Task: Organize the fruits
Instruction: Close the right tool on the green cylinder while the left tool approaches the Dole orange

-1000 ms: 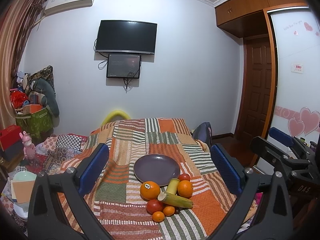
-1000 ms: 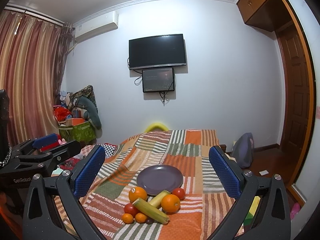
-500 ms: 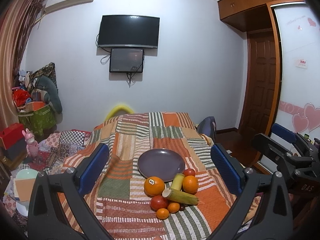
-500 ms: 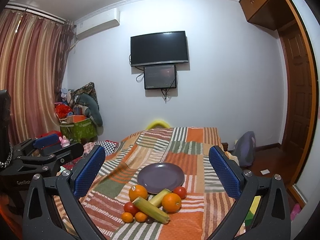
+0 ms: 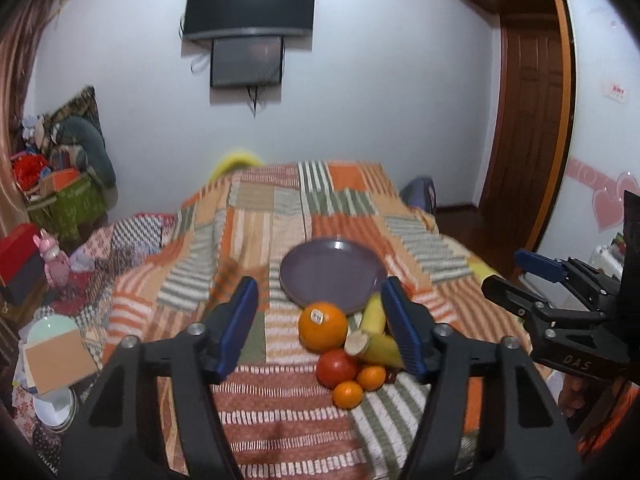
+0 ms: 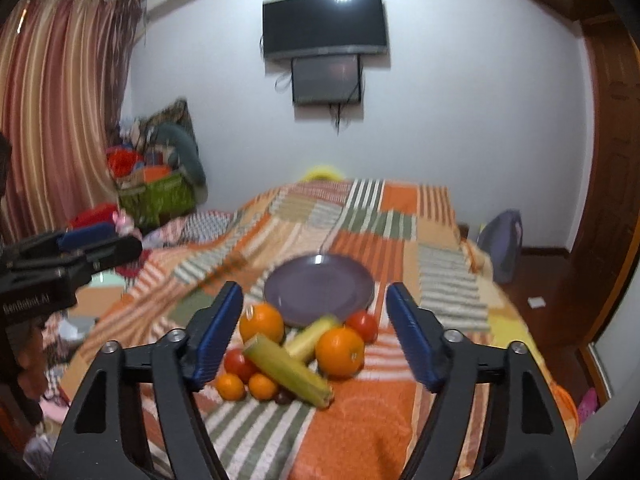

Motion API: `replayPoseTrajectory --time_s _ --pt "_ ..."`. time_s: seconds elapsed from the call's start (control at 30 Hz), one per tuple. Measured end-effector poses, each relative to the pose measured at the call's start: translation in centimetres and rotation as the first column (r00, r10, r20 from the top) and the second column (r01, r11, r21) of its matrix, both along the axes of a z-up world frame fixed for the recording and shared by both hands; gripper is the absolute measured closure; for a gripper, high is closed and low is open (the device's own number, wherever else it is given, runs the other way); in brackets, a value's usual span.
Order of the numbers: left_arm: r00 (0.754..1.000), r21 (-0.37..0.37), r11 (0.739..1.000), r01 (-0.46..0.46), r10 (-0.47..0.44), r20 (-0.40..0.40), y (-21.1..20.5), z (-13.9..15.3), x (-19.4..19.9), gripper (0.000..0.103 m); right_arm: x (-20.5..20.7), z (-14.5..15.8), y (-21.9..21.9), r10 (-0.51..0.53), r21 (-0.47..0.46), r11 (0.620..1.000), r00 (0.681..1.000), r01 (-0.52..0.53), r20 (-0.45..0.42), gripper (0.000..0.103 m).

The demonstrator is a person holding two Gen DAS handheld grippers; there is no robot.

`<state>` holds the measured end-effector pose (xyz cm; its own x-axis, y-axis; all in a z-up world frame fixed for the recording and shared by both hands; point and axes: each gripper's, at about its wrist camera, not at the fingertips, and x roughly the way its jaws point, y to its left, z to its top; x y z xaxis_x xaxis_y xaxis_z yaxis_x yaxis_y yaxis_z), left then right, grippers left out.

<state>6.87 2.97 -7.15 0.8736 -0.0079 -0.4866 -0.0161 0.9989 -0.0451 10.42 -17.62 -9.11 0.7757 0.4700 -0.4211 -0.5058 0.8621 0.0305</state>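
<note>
A pile of fruit lies on the patchwork bedspread [image 5: 260,224] just in front of an empty purple plate [image 5: 320,268]. In it are a stickered orange [image 5: 322,326], a second orange [image 6: 340,350], two tomatoes [image 6: 362,326] [image 5: 337,368], two small mandarins [image 5: 347,395], a small dark fruit [image 6: 283,397] and two yellow-green corn pieces [image 6: 288,370]. My left gripper [image 5: 319,286] hovers short of the pile, its jaws closing on empty air. My right gripper [image 6: 314,292] does the same beside it, and nothing is between its blue pads [image 6: 412,344] either.
The bed runs back to a white wall with a television [image 5: 248,0]. Boxes, bags and toys [image 5: 60,196] crowd the floor on the left. A wooden door [image 5: 528,128] and a grey bag [image 6: 500,244] are on the right. Bowls and a card [image 5: 52,348] lie at the lower left.
Both grippers have dipped and come closer to the fruit pile, now looking down on it. Both pairs of jaws have narrowed from wide open.
</note>
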Motion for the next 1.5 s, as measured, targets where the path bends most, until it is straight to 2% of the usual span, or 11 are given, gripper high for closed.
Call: replayPoseTrajectory --time_s 0.17,0.27,0.47,0.77,0.87,1.03,1.13,1.23,1.3,1.4,1.5 --pt "0.994 -0.012 1.0 0.005 -0.006 -0.11 0.8 -3.1 2.1 0.054 1.3 -3.2 0.9 0.049 -0.054 0.997 0.992 -0.056 -0.114 0.045" --pt "0.986 -0.029 1.0 0.0 -0.004 -0.166 1.5 -5.0 3.0 0.056 1.9 -4.6 1.7 0.08 -0.061 0.994 0.981 -0.092 -0.177 0.045" --pt "0.967 -0.068 0.998 -0.003 -0.014 -0.253 2.7 -7.9 4.3 0.059 3.5 -6.9 4.2 0.118 -0.104 0.984 0.962 -0.147 -0.245 0.045" --pt "0.945 -0.132 0.991 0.003 -0.046 -0.323 4.1 -10.4 5.9 0.059 6.3 -9.7 7.2 0.139 -0.162 0.966 0.935 -0.201 -0.327 0.044" --pt "0.938 -0.143 0.99 0.009 -0.058 -0.341 4.3 -11.0 6.3 0.059 6.7 -10.2 7.8 0.14 -0.182 0.961 0.932 -0.21 -0.335 0.037" --pt "0.927 -0.151 0.988 0.016 -0.071 -0.368 4.4 -11.9 6.9 0.059 7.4 -10.8 8.4 0.148 -0.194 0.955 0.927 -0.224 -0.344 0.037" --pt "0.922 -0.15 0.989 0.017 -0.074 -0.38 4.4 -12.1 7.3 0.059 7.6 -10.6 8.3 0.156 -0.181 0.957 0.926 -0.228 -0.344 0.043" --pt "0.921 -0.152 0.988 0.022 -0.079 -0.382 4.3 -12.1 8.0 0.058 7.3 -10.0 8.2 0.155 -0.201 0.954 0.94 -0.222 -0.304 0.052" --pt "0.92 -0.156 0.987 0.028 -0.086 -0.382 4.0 -12.0 8.5 0.053 7.1 -9.2 7.8 0.146 -0.206 0.956 0.95 -0.207 -0.275 0.057" --pt "0.92 -0.161 0.986 0.036 -0.096 -0.38 3.5 -11.8 9.5 0.043 7.2 -8.0 6.1 0.133 -0.166 0.969 0.956 -0.181 -0.263 0.061" --pt "0.914 -0.16 0.986 0.054 -0.113 -0.389 2.6 -11.9 10.8 0.042 7.3 -7.0 3.6 0.104 -0.113 0.984 0.962 -0.136 -0.252 0.066"
